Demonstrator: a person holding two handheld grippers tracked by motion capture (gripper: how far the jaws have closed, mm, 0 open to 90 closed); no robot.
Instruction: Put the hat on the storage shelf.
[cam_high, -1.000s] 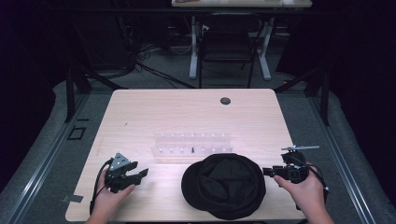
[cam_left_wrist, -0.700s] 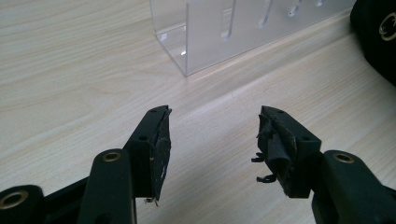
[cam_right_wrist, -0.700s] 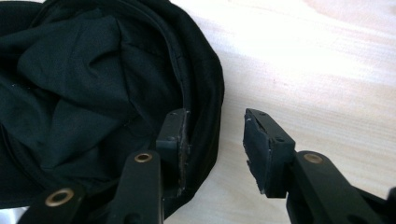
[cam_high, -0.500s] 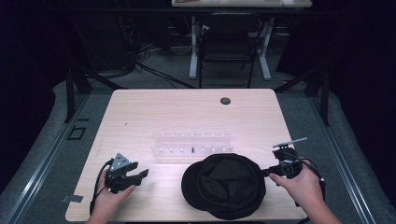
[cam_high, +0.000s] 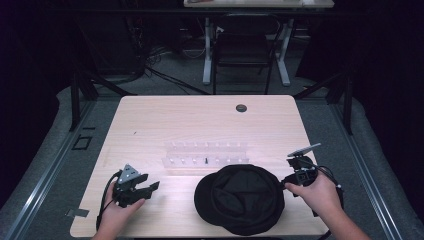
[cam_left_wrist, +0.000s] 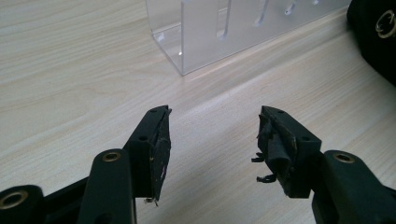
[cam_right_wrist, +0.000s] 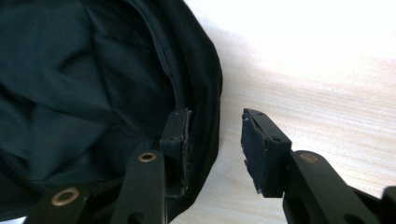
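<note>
Black hat (cam_high: 240, 199), lying crown-down near the front edge of the wooden table (cam_high: 200, 120), is straddled at its right rim by the right gripper (cam_right_wrist: 215, 149): one jaw is set inside the rim, the other outside, and a narrow gap is left, with nothing yet pinched. The fabric appears soft, light and floppy, so the stitched rim is judged the firmest place for a hold. The left gripper (cam_left_wrist: 212, 140) is held with jaws wide and empty, just short of a clear acrylic rack (cam_left_wrist: 243, 28) ahead.
</note>
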